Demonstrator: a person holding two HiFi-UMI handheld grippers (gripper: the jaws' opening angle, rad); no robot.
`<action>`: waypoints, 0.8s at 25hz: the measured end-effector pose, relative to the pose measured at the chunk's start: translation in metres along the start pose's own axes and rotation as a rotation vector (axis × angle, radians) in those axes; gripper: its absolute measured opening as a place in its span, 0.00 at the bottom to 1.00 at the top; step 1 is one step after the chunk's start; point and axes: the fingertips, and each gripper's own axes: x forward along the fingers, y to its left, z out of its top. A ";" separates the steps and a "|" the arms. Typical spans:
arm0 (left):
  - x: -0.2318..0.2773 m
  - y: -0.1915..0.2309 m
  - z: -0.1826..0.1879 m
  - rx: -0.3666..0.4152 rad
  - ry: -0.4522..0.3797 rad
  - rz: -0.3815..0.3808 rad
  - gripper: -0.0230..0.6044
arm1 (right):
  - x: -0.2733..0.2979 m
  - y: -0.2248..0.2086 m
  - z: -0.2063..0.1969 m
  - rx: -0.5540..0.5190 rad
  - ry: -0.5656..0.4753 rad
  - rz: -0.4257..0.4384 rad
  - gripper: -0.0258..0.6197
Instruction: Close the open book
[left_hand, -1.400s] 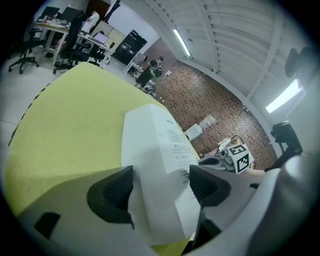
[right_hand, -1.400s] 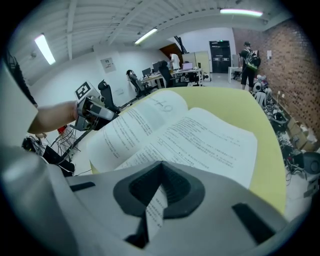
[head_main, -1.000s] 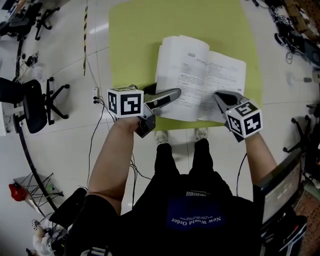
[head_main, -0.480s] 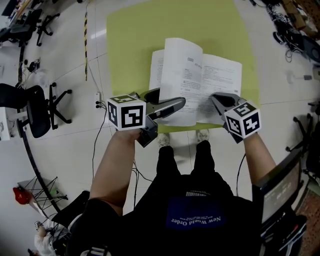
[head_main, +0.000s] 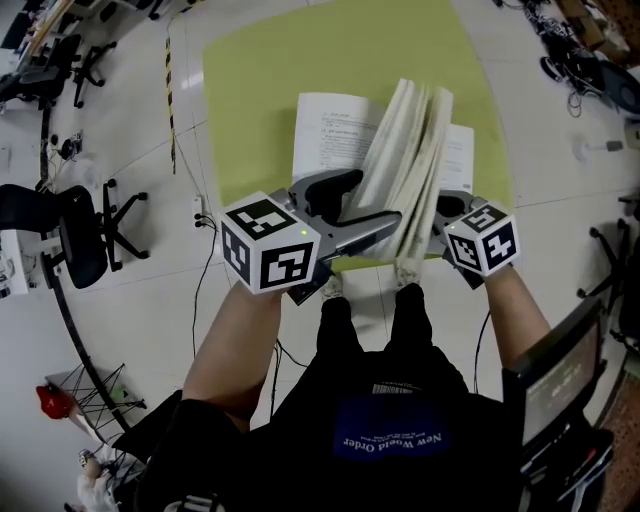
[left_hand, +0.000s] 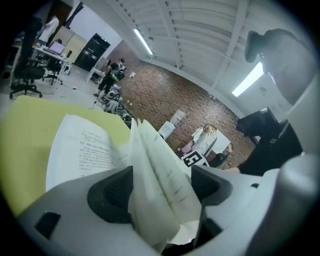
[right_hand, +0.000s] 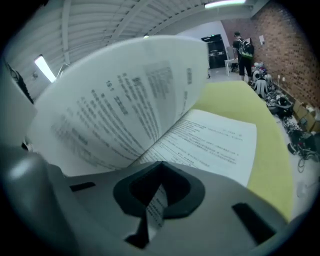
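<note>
The open book (head_main: 335, 135) lies on a yellow-green table (head_main: 260, 90). Its left page lies flat. A thick sheaf of pages (head_main: 410, 170) stands upright and fanned over the spine, hiding most of the right page (head_main: 458, 160). My left gripper (head_main: 378, 198) is open at the book's near edge, and the fanned sheaf (left_hand: 155, 170) stands loosely between its jaws. My right gripper (head_main: 440, 207) sits at the near edge of the right page. Its jaws are together with a strip of printed page (right_hand: 156, 205) in the seam. The sheaf (right_hand: 125, 105) arches over it.
The table's near edge runs just under both grippers, with the person's shoes (head_main: 405, 268) below it. Office chairs (head_main: 60, 225) and floor cables (head_main: 195, 280) lie left. A monitor (head_main: 560, 370) stands at lower right, clutter (head_main: 590, 60) at upper right.
My left gripper has risen and moved right, lifting the left-hand pages from a low curl to upright over the spine. My right gripper has stayed on the right page.
</note>
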 end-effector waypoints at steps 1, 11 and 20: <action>0.007 -0.006 0.000 0.011 0.014 -0.014 0.62 | -0.002 -0.002 -0.001 0.007 0.001 -0.002 0.02; 0.059 -0.054 0.002 0.083 0.071 -0.136 0.62 | -0.040 -0.034 -0.031 0.084 0.008 -0.045 0.02; 0.118 -0.135 -0.038 0.057 0.166 -0.383 0.62 | -0.090 -0.059 -0.075 0.163 -0.019 -0.106 0.02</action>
